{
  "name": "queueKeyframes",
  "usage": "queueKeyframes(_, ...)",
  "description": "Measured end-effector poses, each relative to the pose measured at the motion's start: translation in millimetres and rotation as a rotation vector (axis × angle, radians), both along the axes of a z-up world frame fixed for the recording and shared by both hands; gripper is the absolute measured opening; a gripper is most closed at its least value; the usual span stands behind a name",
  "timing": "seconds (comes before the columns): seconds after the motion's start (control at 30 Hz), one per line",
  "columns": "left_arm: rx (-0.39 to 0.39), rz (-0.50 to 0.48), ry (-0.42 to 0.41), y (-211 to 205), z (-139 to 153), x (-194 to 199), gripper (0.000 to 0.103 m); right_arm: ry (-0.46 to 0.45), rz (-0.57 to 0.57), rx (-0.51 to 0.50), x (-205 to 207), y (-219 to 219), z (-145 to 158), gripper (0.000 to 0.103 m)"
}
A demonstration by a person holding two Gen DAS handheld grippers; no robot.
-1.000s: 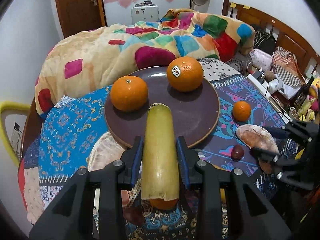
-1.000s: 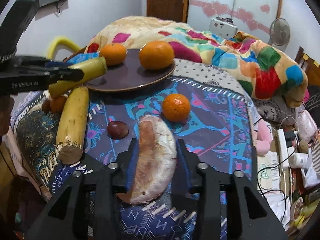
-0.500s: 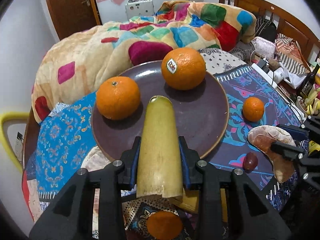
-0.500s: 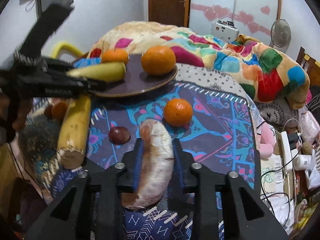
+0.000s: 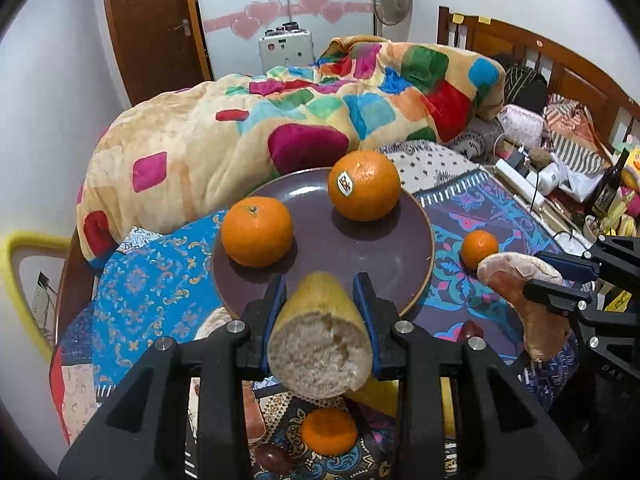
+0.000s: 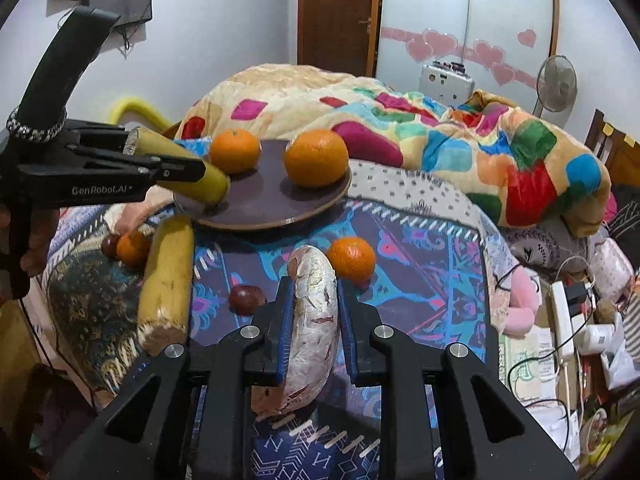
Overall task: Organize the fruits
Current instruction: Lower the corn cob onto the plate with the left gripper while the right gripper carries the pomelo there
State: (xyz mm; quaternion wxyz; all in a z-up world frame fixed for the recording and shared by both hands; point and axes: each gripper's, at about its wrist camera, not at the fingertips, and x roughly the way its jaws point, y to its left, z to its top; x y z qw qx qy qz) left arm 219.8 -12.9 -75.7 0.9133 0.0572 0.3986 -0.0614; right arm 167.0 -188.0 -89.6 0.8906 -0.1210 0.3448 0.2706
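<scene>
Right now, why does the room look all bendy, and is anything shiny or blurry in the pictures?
Left wrist view: the fisheye lens bows the door and headboard; a white glint sits on the purple plate; soft shadows lie under both oranges; all fairly sharp. Right wrist view: black corners, curved wardrobe, walls a little washed out, no real blur.
</scene>
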Motion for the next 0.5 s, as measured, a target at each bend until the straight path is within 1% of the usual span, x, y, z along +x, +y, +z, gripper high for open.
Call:
queueKeyframes(0.27, -0.04, 0.011, -0.007, 12, 9, 6, 0.034, -0.072, 0.007, 0.035, 9, 13, 25, 0.019)
queueKeyframes(0.4, -0.067, 0.02, -0.01, 19, 13, 12, 0.034, -0.094, 0.02, 0.052, 17, 24, 32, 0.019)
queueKeyframes(0.5, -0.071, 0.02, -0.016, 19, 16, 19, 0.034, -0.101, 0.03, 0.067, 27, 35, 34, 0.019)
